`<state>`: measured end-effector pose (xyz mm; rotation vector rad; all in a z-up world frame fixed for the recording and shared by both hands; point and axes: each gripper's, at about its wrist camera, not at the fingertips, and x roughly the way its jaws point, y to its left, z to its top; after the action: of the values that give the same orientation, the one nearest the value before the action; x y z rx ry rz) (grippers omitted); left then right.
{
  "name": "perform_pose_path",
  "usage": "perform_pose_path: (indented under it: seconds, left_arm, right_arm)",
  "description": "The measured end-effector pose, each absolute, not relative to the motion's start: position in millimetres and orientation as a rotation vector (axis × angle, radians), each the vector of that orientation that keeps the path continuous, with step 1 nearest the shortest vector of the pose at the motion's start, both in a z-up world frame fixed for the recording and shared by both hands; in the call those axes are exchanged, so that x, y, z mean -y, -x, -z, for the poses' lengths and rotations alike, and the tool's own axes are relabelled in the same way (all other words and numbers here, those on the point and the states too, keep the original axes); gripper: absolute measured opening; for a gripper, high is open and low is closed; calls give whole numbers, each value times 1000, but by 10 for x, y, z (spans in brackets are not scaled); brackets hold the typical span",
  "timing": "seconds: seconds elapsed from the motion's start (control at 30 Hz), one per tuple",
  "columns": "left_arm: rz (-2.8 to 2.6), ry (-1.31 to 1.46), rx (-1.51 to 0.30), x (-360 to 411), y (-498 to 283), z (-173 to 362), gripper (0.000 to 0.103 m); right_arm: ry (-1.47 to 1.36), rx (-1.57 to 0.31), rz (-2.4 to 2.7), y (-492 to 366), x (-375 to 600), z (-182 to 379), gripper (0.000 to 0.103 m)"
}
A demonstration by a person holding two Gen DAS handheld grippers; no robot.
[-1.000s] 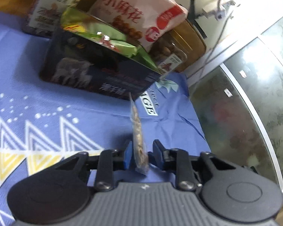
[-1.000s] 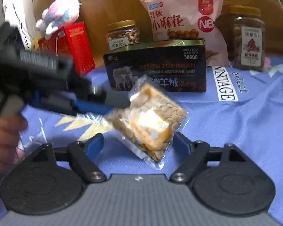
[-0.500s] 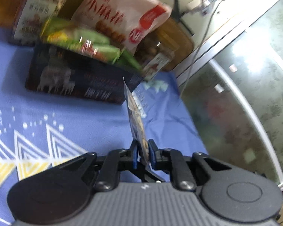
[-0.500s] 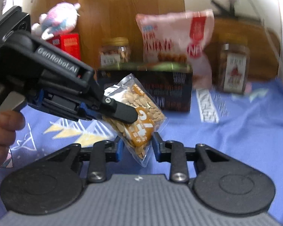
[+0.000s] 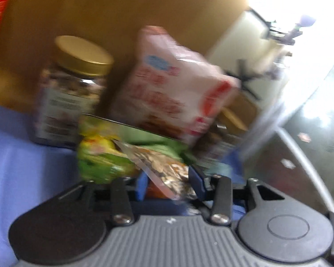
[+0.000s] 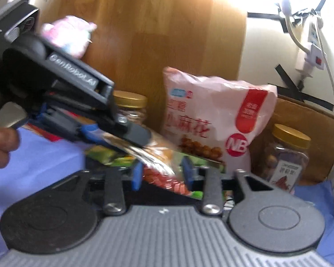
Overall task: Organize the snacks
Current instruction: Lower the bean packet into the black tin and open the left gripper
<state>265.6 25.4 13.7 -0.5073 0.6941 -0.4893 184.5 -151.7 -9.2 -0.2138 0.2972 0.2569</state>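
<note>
Packet of nuts (image 5: 167, 169) up off the cloth, hanging right over the dark tin (image 6: 200, 158), sort of slanted, foil edge toward the left. Sitting between the blue pads of both grippers at once.

Left gripper (image 5: 169, 181): jaws opening, packet between them, a gap showing on the left pad's side, so not really clamped. Right gripper (image 6: 162, 173): jaws opening too, packet running down between the pads. Way too blurry to say if those pads actually press on it, so can't tell there.

Green snack bags (image 5: 100, 162) already stuffed inside the tin, just under the packet. Behind the tin, a big pink bag (image 6: 211, 115) standing upright against a wooden board (image 6: 167, 33). Gold-lidded jar (image 5: 73, 93) to the left of the pink bag, another gold-lidded jar (image 6: 287, 155) to its right. Blue cloth (image 5: 22, 155) under everything. Person's hand (image 6: 0, 146) wrapped round the left gripper's handle, pink plush toy (image 6: 71, 35) further back.
</note>
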Motion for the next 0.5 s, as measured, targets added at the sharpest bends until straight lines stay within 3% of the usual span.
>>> perform_pose_path:
  seconds: [0.5]
  left_arm:
    - [375,317,-711,-128,-2584,-67,39]
  right_arm:
    - [6,-297,-208,-1401,1756,246,46]
